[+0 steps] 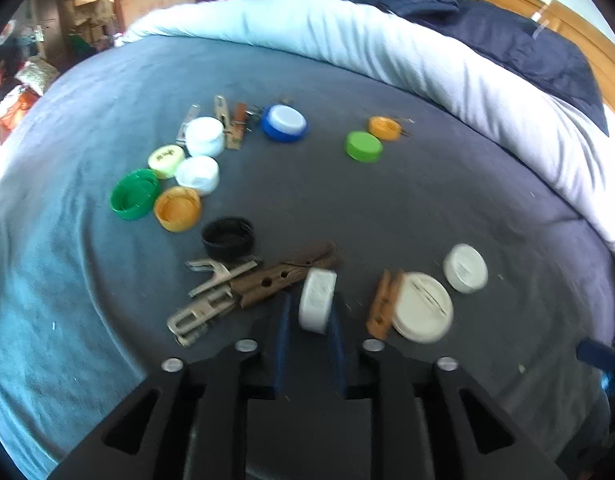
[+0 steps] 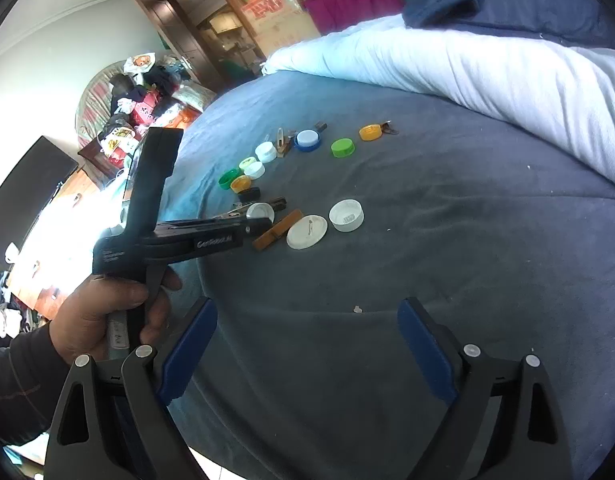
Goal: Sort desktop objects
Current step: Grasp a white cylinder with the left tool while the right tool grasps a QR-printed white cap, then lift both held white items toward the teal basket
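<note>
Left claw pinching an on-edge white cap, best lifted clear of the clothespins; right claw gapes empty.

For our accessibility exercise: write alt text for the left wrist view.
The left gripper clamps a white plastic bottle cap on edge above a grey-blue bedspread, with brown wooden clothespegs and coloured caps scattered beyond.
</note>
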Demonstrator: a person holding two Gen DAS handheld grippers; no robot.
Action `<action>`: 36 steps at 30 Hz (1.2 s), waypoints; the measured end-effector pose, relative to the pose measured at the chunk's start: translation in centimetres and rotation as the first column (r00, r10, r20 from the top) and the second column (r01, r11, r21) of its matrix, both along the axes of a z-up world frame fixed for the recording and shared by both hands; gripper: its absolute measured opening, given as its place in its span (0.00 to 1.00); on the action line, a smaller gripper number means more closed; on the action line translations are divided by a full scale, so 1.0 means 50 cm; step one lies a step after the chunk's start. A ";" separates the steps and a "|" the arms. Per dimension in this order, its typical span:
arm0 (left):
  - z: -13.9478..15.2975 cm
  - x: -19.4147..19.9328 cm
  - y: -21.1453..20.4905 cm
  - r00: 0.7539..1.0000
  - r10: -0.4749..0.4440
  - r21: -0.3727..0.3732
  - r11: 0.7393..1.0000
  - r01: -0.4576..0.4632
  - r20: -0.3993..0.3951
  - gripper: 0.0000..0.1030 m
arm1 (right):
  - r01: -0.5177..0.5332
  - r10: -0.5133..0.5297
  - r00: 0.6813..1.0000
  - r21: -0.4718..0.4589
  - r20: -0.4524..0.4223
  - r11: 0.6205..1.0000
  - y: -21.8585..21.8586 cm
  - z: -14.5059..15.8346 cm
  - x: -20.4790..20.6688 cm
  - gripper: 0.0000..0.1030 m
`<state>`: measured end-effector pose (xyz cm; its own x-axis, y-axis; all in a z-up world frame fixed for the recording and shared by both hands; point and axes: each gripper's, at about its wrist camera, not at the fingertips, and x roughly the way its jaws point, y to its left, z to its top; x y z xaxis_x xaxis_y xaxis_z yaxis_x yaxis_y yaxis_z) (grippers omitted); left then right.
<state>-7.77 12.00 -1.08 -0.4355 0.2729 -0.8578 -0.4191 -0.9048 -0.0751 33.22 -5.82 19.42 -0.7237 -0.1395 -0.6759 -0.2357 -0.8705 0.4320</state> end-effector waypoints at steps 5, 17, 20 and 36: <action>0.005 0.001 0.000 1.000 -0.025 0.011 1.000 0.025 -0.008 0.11 | -0.023 0.023 1.000 0.003 -0.003 1.000 -0.005 -0.006 -0.015 0.83; 0.078 0.034 -0.074 0.999 0.026 0.111 0.994 -0.021 -0.038 0.11 | -0.086 0.083 0.996 0.141 0.027 0.986 0.037 -0.034 -0.163 0.49; 0.076 0.038 -0.073 0.999 0.023 0.116 0.993 -0.019 -0.035 0.11 | -0.093 0.083 0.995 0.188 0.063 0.978 0.038 -0.051 -0.196 0.49; 0.186 0.066 -0.143 0.980 0.085 0.146 0.988 -0.059 -0.180 0.11 | -0.041 0.049 0.999 0.284 -0.019 0.958 0.020 0.058 -0.210 0.28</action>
<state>-4.45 4.87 8.23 -0.6059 0.3462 -0.7162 -0.3720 -0.9191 -0.1295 22.71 -4.82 22.33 -0.7382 0.0223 -0.6742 -0.1857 -0.9676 0.1713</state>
